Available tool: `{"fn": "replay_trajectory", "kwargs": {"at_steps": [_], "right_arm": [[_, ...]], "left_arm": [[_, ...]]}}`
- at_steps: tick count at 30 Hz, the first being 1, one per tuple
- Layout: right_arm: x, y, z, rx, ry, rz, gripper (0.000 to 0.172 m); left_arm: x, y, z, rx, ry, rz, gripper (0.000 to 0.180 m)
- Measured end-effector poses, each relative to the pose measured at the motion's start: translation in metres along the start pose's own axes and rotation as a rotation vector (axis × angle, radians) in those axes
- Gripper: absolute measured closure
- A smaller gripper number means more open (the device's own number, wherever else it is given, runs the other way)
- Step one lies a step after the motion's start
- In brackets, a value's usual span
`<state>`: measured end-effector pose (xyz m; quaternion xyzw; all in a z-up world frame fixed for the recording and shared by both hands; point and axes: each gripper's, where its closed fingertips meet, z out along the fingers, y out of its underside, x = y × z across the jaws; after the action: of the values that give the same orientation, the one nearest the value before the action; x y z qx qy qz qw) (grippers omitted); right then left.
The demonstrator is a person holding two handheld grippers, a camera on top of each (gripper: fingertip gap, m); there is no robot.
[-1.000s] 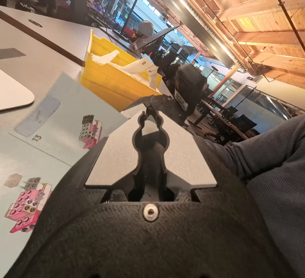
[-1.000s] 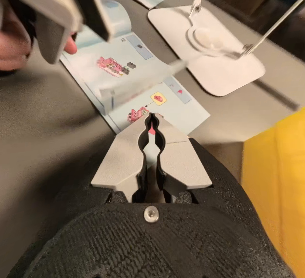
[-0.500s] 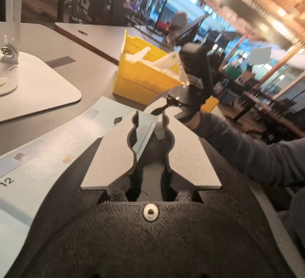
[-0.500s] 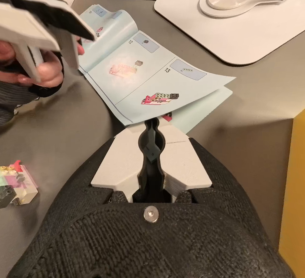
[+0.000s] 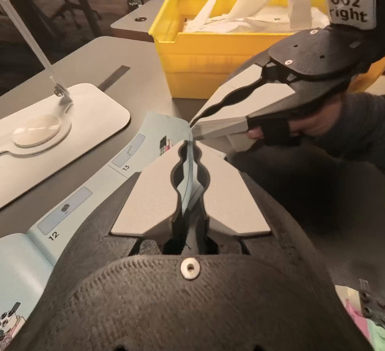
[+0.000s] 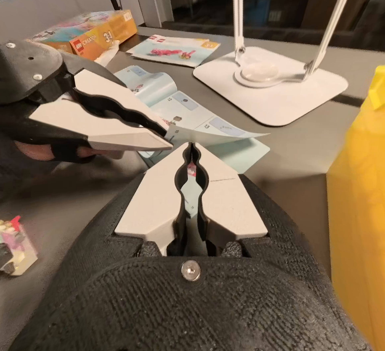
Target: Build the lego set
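Note:
A light blue instruction booklet lies open on the grey table. One page (image 5: 154, 130) is lifted and curls up. My left gripper (image 5: 189, 144) is shut on this page's near edge, and the sheet runs between its pads. In the right wrist view, the left gripper (image 6: 167, 135) clamps the page (image 6: 210, 132) at its corner. My right gripper (image 6: 191, 145) is shut, its tips just under the raised page. It also shows in the left wrist view (image 5: 192, 122), tip at the page's far edge. The booklet's lower pages (image 6: 239, 157) lie flat beneath.
A yellow bin (image 5: 208, 66) with white bags stands to the right (image 6: 354, 195). A white lamp base (image 6: 270, 91) sits behind the booklet. A toy brick box (image 6: 89, 36) and a second booklet (image 6: 173, 51) lie at the back. A small pink brick model (image 6: 14, 243) is at the left. Only a small space, under 4 cm, lies between the two pairs of fingers. Between my left fingertips and the small pink brick model (image 6: 14, 243) there is roughly 15 centimeters.
My left gripper opened, dropped to the booklet and shut on the page's edge, lifting it. My right gripper stayed shut and now sits under the raised page.

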<state>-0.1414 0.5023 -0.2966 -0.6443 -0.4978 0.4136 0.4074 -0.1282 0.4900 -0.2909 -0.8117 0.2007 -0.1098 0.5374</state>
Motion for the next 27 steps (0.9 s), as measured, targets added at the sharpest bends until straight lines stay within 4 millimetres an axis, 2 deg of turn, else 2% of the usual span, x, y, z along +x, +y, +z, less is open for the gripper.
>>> {"fn": "replay_trajectory", "kwargs": {"at_steps": [3,6,10,12,14,17,20,23,25,27], "right_arm": [[-0.003,-0.003,0.003,0.006,0.042,-0.089,0.172],[-0.004,-0.005,0.005,0.013,0.107,-0.178,0.172],[-0.008,-0.007,0.008,0.015,0.208,-0.340,0.172],[-0.020,-0.002,0.017,-0.029,0.196,-0.405,0.172],[-0.040,-0.001,0.032,-0.062,0.127,-0.381,0.169],[-0.067,-0.002,0.063,-0.142,-0.014,-0.273,0.157],[-0.077,-0.003,0.101,-0.218,-0.081,-0.196,0.155],[-0.091,-0.005,0.134,-0.282,-0.142,-0.111,0.152],[-0.102,-0.007,0.150,-0.318,-0.171,-0.109,0.149],[-0.108,-0.006,0.161,-0.363,-0.166,-0.170,0.149]], "left_arm": [[-0.008,0.000,-0.006,0.006,-0.027,-0.026,0.180],[-0.039,-0.003,-0.032,0.025,-0.193,-0.047,0.180],[-0.095,0.005,-0.106,0.075,-0.484,-0.175,0.180],[-0.117,0.024,-0.146,0.054,-0.613,-0.256,0.180],[-0.130,0.048,-0.180,0.005,-0.703,-0.338,0.180],[-0.145,0.079,-0.215,-0.055,-0.800,-0.421,0.180],[-0.157,0.100,-0.235,-0.137,-0.893,-0.432,0.180],[-0.162,0.119,-0.241,-0.235,-0.934,-0.437,0.180],[-0.162,0.130,-0.241,-0.273,-0.932,-0.491,0.175],[-0.160,0.130,-0.244,-0.258,-0.928,-0.513,0.168]]}}
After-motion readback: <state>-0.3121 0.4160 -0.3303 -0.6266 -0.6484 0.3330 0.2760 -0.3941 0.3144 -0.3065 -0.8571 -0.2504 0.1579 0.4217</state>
